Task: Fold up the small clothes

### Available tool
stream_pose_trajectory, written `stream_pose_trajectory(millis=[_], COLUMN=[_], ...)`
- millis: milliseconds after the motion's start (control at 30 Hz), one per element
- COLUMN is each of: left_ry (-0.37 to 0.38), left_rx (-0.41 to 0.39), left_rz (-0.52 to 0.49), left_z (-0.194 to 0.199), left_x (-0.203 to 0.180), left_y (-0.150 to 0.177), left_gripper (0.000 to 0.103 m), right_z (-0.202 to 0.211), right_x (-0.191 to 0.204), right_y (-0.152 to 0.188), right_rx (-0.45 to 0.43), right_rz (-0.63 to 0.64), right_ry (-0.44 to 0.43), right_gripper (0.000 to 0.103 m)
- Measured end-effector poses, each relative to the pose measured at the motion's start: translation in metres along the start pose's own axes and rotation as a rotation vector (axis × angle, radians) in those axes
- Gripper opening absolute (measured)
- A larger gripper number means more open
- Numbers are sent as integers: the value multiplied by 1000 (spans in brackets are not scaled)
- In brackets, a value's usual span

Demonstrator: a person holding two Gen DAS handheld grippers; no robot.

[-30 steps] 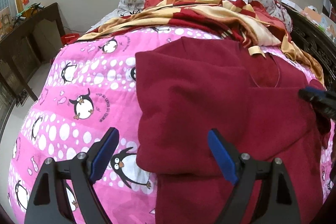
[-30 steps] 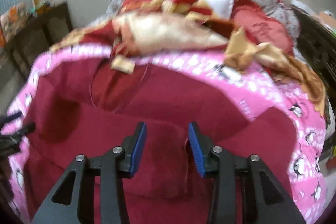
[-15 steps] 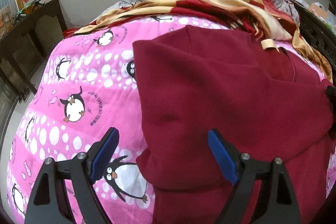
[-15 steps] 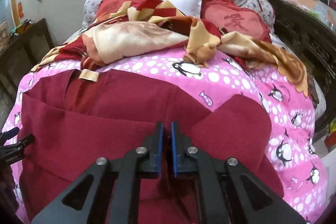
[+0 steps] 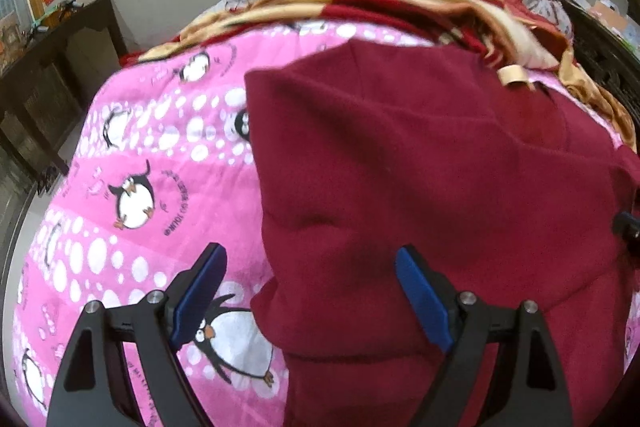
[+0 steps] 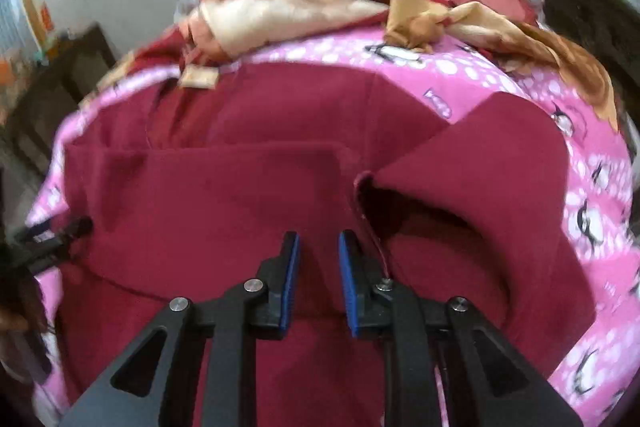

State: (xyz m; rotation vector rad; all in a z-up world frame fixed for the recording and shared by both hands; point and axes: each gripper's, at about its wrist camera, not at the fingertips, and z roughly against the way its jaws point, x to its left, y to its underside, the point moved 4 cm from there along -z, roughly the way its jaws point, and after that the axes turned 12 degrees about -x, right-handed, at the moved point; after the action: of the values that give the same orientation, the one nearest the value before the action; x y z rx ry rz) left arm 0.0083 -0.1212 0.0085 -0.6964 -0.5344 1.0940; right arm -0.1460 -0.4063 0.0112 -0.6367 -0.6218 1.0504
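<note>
From the left wrist, the left hand-held gripper [image 5: 310, 295] hangs wide open, grasping nothing, over the red top [image 5: 420, 167] spread on the bed [image 5: 132, 147] with its left side already folded in; from the right wrist, the right hand-held gripper [image 6: 318, 269], jaws just reopening and apparently empty, hovers where the sleeve [image 6: 492, 163] still lies unfolded.

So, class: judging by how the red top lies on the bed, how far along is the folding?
Done: one sleeve of the red top lies folded across its front. In hand: nothing; the right gripper, jaws just opening, and the left gripper hold no cloth. Left: the other sleeve still sticks out.
</note>
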Motion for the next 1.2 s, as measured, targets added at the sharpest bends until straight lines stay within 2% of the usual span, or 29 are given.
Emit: stream_pose_trajectory(millis=[133, 333, 533, 700, 967, 1133, 1200], left_ry=[12, 57, 84, 80, 67, 21, 46], left_rx=[-31, -64, -44, -29, -40, 60, 79], left_rz=[-14, -18, -23, -31, 33, 69, 119], left_z=[15, 34, 35, 32, 31, 5, 0], left_x=[-9, -30, -44, -47, -20, 6, 18], left_y=[-5, -12, -5, 1, 5, 18, 22], left_gripper=[90, 90, 90, 90, 90, 90, 91], right_z=[24, 51, 52, 49, 26, -4, -7], right_x=[-2, -9, -13, 1, 29, 30, 28], right_y=[2, 16, 32, 28, 18, 21, 22], right_rx=[-31, -43, -16, -24, -21, 28, 33], right_rz=[2, -42, -87, -90, -64, -47, -52], right_ry=[0, -17, -19, -49, -80, -28, -29], right_gripper=[54, 58, 58, 58, 58, 58, 58])
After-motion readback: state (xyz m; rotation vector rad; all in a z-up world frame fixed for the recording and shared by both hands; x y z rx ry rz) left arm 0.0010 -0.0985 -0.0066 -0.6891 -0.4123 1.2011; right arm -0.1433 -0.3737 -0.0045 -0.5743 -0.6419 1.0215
